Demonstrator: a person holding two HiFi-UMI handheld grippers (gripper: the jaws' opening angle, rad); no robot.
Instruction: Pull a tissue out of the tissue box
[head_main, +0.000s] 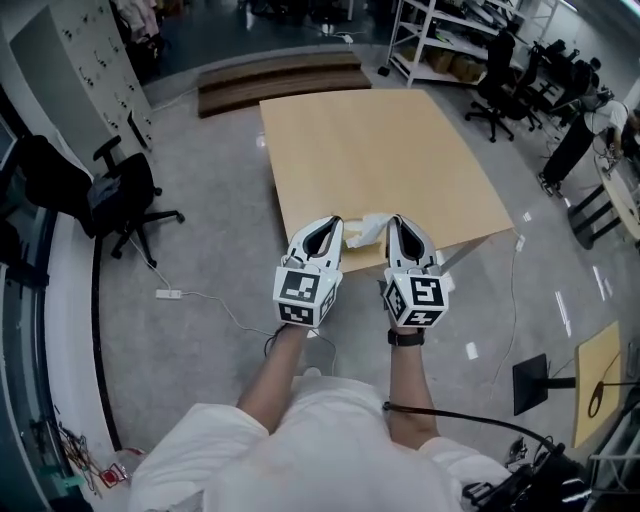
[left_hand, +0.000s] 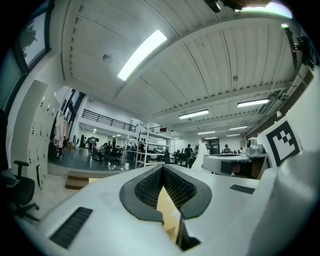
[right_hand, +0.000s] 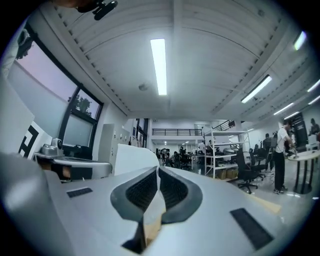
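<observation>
In the head view both grippers are held up level, side by side, over the near edge of the bare wooden table (head_main: 380, 150). A crumpled white tissue (head_main: 365, 230) shows between their tips, and its right end reaches the right gripper (head_main: 395, 220). In the right gripper view the right gripper (right_hand: 157, 170) is shut, with a strip of white tissue (right_hand: 152, 202) between its pads. The left gripper (head_main: 330, 222) is shut too. In the left gripper view the pads of the left gripper (left_hand: 163, 168) meet at the tip with only table colour in the gap. No tissue box is in view.
A black office chair (head_main: 125, 195) stands on the floor to the left, with a power strip and cable (head_main: 168, 294) near it. More chairs (head_main: 500, 85) and metal shelving (head_main: 440, 40) stand at the far right. A low wooden platform (head_main: 280, 75) lies beyond the table.
</observation>
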